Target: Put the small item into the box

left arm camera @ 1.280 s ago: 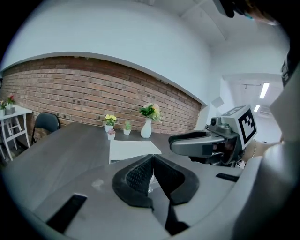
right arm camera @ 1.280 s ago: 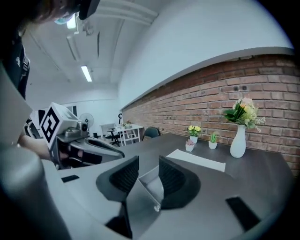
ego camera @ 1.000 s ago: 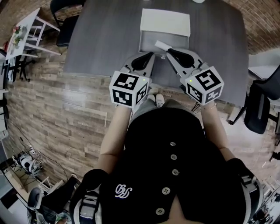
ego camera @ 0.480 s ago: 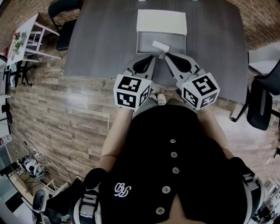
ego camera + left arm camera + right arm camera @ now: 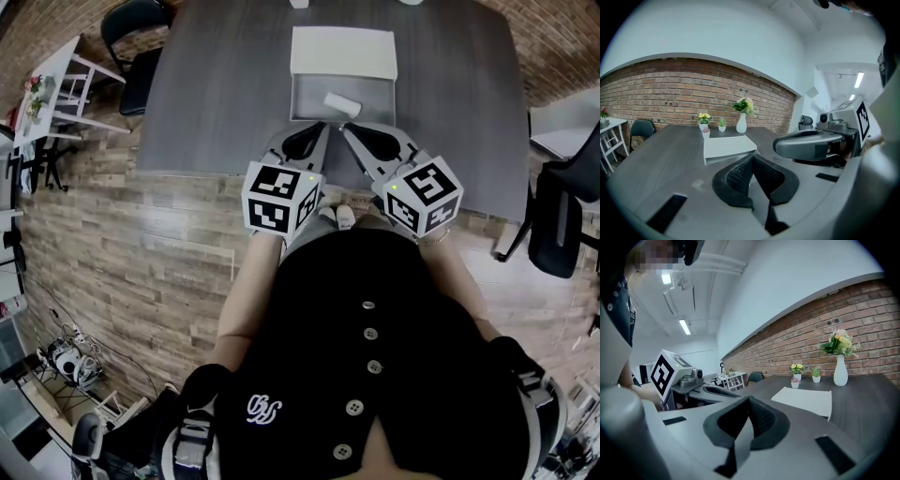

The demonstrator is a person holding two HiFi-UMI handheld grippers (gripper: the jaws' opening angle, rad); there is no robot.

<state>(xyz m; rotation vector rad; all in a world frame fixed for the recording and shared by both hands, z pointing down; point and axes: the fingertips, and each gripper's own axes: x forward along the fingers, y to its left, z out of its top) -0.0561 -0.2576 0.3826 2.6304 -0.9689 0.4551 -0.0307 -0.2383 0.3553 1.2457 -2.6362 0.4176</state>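
Note:
The open box lies on the grey table (image 5: 225,84), its white lid (image 5: 343,52) folded back behind the grey tray (image 5: 314,98). A small white item (image 5: 342,105) lies inside the tray, toward its right side. My left gripper (image 5: 324,126) and right gripper (image 5: 344,127) sit side by side just in front of the tray, tips close together, both shut on nothing. In the left gripper view the shut left gripper (image 5: 752,157) points at the lid (image 5: 729,146). The right gripper (image 5: 749,399) is likewise shut, with the lid (image 5: 806,400) ahead of it.
Small potted plants (image 5: 704,123) and a white vase (image 5: 741,123) of flowers stand at the table's far end by a brick wall. Black chairs (image 5: 131,42) (image 5: 558,225) stand left and right of the table. A white side table (image 5: 56,80) is at the left.
A second ago the white item was at the right gripper's tip by the tray's front. It now lies in the tray, apart from the gripper, and both grippers have drawn back slightly.

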